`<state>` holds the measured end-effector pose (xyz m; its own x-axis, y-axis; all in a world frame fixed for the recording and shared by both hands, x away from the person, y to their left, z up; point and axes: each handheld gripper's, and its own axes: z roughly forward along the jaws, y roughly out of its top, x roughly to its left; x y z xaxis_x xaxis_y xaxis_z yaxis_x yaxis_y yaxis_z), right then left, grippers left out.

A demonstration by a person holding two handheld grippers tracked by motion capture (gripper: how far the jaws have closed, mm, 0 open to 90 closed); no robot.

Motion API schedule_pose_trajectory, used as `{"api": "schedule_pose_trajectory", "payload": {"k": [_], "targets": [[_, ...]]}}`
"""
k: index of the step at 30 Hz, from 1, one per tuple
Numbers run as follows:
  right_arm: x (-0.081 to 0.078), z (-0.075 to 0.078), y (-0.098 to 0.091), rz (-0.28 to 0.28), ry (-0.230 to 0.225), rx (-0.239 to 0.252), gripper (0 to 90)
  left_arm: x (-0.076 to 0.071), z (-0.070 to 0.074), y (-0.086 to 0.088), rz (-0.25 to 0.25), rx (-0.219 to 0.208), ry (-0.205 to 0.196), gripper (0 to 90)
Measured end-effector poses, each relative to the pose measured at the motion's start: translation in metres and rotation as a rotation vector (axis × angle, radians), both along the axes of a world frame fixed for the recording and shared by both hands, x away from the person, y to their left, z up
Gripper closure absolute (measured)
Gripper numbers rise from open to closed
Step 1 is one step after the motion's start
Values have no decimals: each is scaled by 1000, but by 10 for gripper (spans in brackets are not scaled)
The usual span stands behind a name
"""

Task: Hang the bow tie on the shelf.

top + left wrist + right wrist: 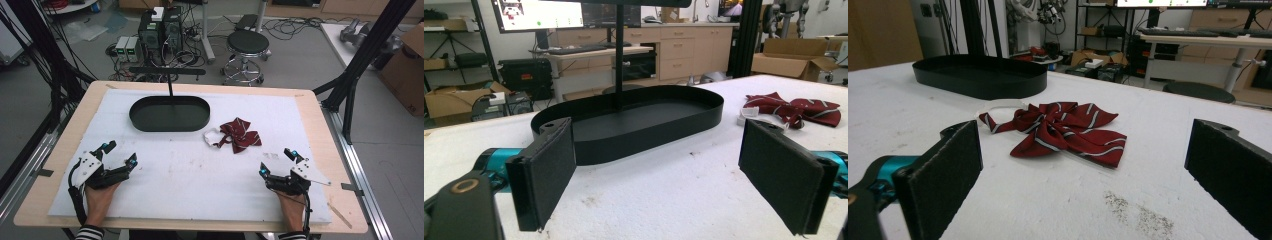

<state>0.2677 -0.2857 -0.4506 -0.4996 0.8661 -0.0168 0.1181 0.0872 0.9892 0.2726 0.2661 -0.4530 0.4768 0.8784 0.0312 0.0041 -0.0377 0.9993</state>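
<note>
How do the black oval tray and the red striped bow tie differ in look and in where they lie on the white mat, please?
The black oval tray is rigid, plain and dark, with a low upright wall; the bow tie is soft, crumpled dark red cloth with pale stripes and a white strap. The tray is far larger than the bow tie. A thin black post rises at the tray's far side; nothing stands at the bow tie. Both lie on the white mat, apart, and neither is touched.
</note>
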Motion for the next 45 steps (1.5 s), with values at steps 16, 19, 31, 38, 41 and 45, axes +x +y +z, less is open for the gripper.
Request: {"api": "schedule_pose_trajectory", "payload": {"k": [16, 19, 31, 38, 41, 45], "targets": [[14, 45, 27, 45, 9, -94, 9, 0, 0, 1, 0, -8, 4, 155], [20, 54, 31, 62, 13, -97, 9, 0, 0, 0, -1, -9, 3, 154], [60, 100, 63, 176, 75, -148, 9, 0, 0, 1, 1, -10, 6, 154], [89, 110, 99, 225, 173, -206, 10, 1, 0, 1, -1, -8, 4, 154], [103, 111, 121, 252, 221, -248, 41, 0, 0, 1, -1, -8, 6, 154], [114, 107, 141, 265, 272, -275, 41, 0, 0, 1, -1, -9, 7, 154]]}}
